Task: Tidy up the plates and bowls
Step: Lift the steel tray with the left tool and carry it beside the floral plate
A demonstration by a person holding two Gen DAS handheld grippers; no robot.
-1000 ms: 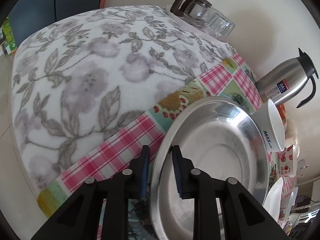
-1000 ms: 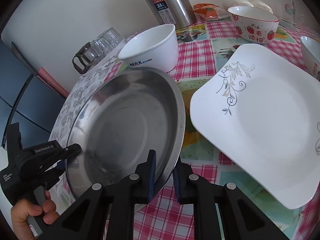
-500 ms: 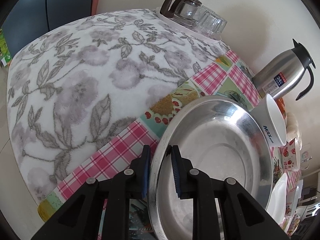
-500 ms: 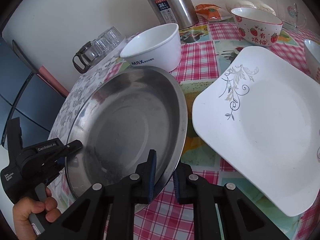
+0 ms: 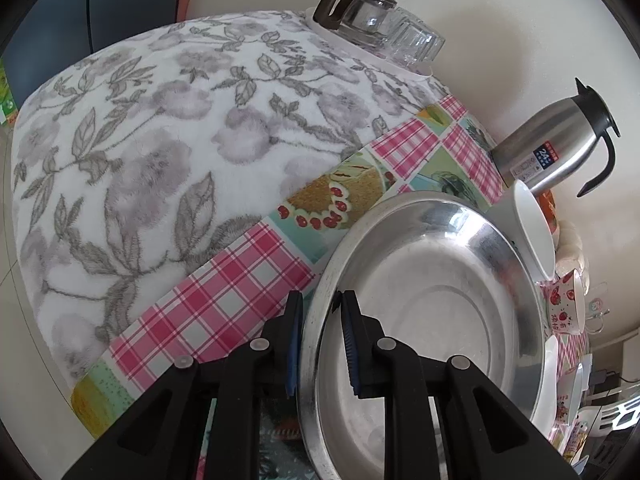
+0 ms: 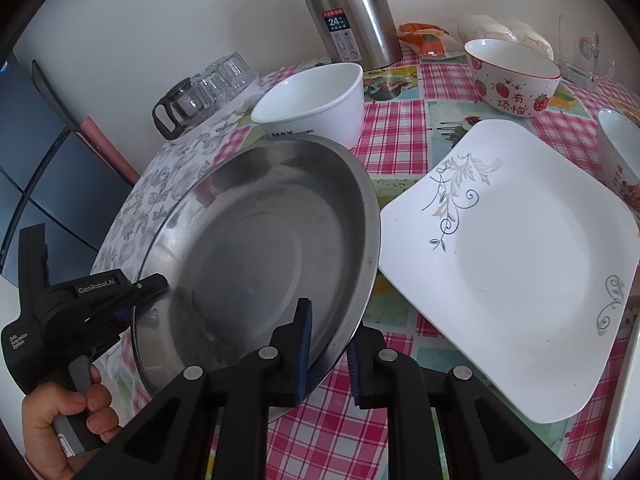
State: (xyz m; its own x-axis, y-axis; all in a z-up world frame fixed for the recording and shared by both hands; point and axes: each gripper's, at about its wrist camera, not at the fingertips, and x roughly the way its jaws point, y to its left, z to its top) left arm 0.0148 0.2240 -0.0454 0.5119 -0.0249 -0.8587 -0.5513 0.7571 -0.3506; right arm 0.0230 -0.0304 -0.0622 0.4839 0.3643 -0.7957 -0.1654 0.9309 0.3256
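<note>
A round steel plate (image 5: 432, 320) is held tilted above the table, also seen in the right wrist view (image 6: 260, 248). My left gripper (image 5: 320, 344) is shut on its left rim; it shows in the right wrist view (image 6: 120, 288) too. My right gripper (image 6: 329, 354) is shut on its near right rim. A white square plate (image 6: 520, 256) with a vine print lies to the right. A white bowl (image 6: 312, 100) stands behind the steel plate, and a strawberry bowl (image 6: 516, 76) stands further right.
A steel thermos jug (image 6: 352, 12) stands at the back wall. Upturned glasses and a glass pot (image 5: 376, 32) sit on a tray at the far left. A floral cloth (image 5: 140, 140) covers the table's left part. Another bowl (image 6: 620, 152) is at the right edge.
Both grippers have lifted and tilted the steel plate slightly, its right rim now rising over the square plate's edge. Both grips are unchanged.
</note>
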